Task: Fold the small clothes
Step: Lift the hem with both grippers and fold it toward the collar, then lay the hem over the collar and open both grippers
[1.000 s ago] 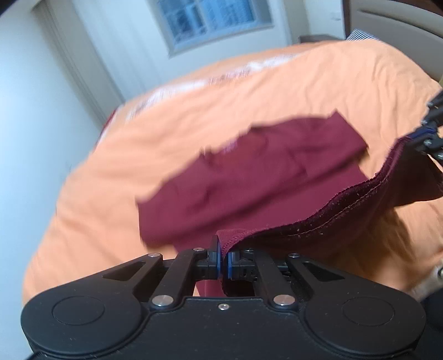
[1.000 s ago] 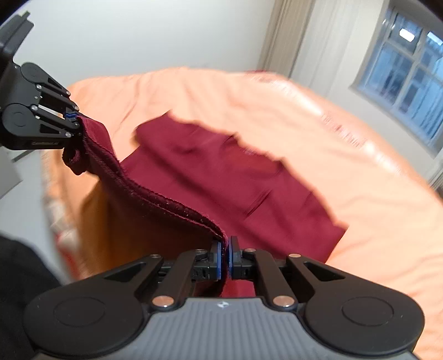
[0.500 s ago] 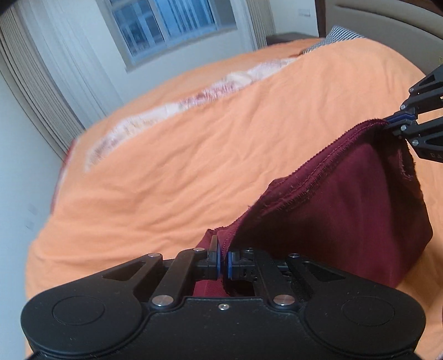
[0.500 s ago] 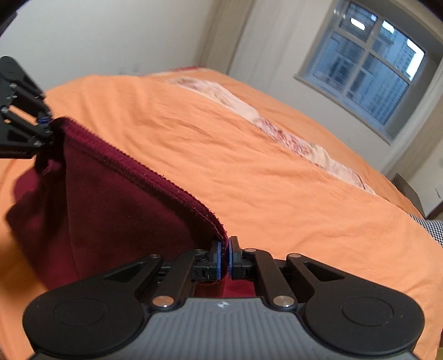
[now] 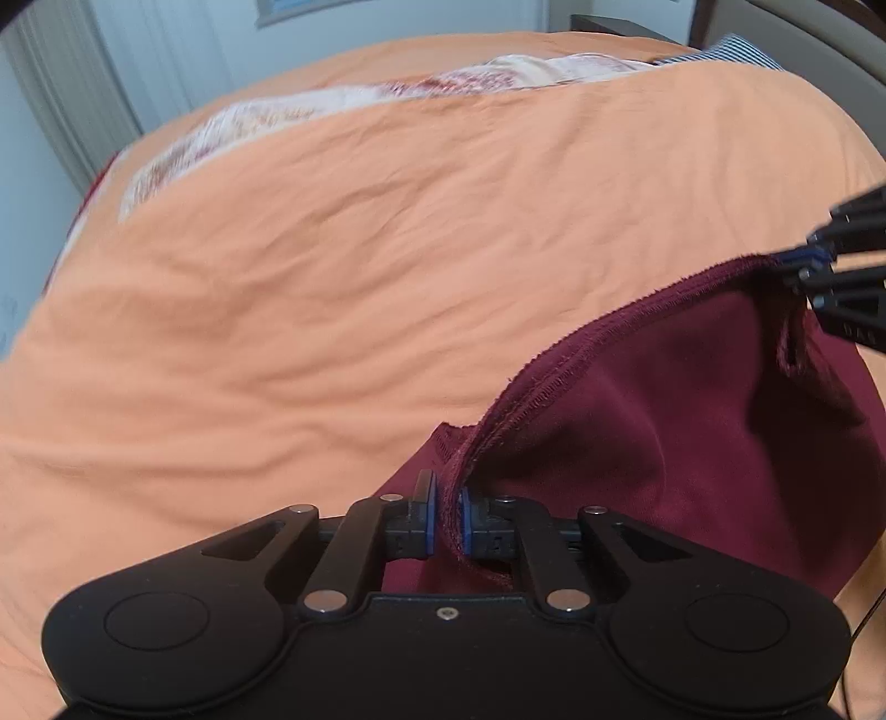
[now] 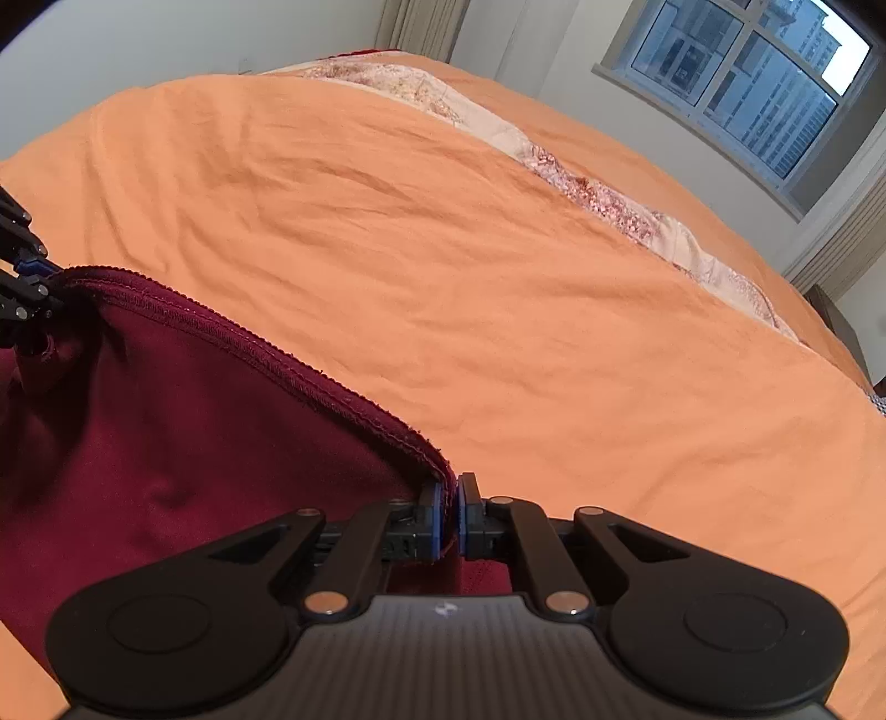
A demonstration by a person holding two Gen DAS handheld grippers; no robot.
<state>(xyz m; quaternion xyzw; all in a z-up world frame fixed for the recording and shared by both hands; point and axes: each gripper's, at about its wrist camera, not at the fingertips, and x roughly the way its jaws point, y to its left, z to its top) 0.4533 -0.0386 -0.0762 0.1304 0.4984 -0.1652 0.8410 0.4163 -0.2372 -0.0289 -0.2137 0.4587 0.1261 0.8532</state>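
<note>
A dark red garment hangs by its stitched hem between my two grippers above an orange bed cover. My left gripper is shut on one end of the hem. My right gripper is shut on the other end. In the left wrist view the right gripper shows at the far right, pinching the hem. The left gripper appears at the left edge of the right wrist view. The garment droops below the taut hem; its lower part is hidden.
The orange cover spreads wide beyond the garment. A floral patterned strip runs across the bed's far side. A window and curtains stand behind the bed. A striped pillow lies at the headboard end.
Both grippers have swung the hem up and over, so the flat-lying garment of a second ago now hangs doubled beneath the hem. The cameras have since tilted lower toward the bed.
</note>
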